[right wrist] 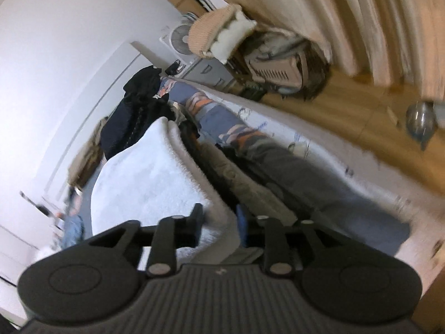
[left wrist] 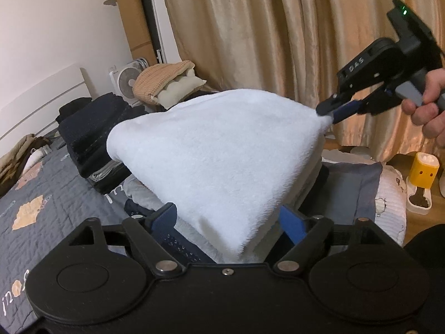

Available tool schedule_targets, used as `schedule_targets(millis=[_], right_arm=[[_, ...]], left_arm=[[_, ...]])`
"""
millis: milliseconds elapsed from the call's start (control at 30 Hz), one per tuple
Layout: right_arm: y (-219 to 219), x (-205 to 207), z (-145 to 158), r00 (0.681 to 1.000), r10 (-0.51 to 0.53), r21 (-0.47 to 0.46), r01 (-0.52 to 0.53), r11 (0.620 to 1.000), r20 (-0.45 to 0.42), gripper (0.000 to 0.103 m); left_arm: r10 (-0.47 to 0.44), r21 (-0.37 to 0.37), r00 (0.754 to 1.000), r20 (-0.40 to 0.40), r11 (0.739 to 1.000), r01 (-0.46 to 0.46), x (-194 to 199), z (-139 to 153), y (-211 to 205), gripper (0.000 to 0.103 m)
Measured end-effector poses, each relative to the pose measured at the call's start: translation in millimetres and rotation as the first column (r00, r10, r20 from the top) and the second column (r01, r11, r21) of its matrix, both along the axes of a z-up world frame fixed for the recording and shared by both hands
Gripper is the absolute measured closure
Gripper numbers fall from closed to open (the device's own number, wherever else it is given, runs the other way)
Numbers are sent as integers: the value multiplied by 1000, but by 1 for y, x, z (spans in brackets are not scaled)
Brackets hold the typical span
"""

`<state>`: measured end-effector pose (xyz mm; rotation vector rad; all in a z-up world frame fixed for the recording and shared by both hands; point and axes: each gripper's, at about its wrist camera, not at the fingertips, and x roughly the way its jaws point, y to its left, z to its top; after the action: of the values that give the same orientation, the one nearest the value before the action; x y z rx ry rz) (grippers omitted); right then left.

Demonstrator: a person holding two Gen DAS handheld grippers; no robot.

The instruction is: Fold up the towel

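Left gripper (left wrist: 232,226): its blue-padded fingers (left wrist: 292,224) stand fairly wide apart, with the near corner of the white plush towel (left wrist: 211,161) hanging down between them; whether the pads press the cloth cannot be told, since the corner hides the contact. Right gripper (left wrist: 329,111): its fingers are closed narrowly on the far right corner of the same towel, the cloth drawn to a point at the tips; a hand (left wrist: 428,105) grips the handle behind. In the blurred right wrist view the right gripper (right wrist: 219,222) shows a thick towel edge (right wrist: 178,150) running between its two fingers.

The towel is lifted, doubled over, its upper layer stretched between the two grippers above a grey quilted bedspread (left wrist: 41,194). A stack of dark folded clothes (left wrist: 91,139) lies just behind it, and beige curtains (left wrist: 264,27) hang beyond.

Step in hand, by judgement: a fold is being carried or straightened in the air, the layers already one over another. The next move calls for both corners to travel level and together, with the edges matched, and for a flat bare patch of bedspread to receive the cloth; uneven tension would skew the fold.
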<state>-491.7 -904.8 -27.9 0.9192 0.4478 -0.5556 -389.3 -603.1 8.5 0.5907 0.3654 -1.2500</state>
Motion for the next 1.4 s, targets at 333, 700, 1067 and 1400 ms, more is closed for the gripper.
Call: schedule_targets(millis=[333,700,1067,1400], right_arm=[[29,22,48,980,165,-119,-178,977,-114,57],[61,49,93,926,302,-150,-340,928,-227,45],[95,50,137,902,311,-237,-386,892,-299,45],[115,52,171,875,339,-236,-430,871,-345,45]], left_arm=[[39,-9,985,-167,999,-42,26,28,-4,0],[78,90,979,-186,994,-62,52,63,-15,0],[66,94,983,-170,994,-50,56,99,-6,0],[104,129,978,-182,988,-81,73,129,6,0]])
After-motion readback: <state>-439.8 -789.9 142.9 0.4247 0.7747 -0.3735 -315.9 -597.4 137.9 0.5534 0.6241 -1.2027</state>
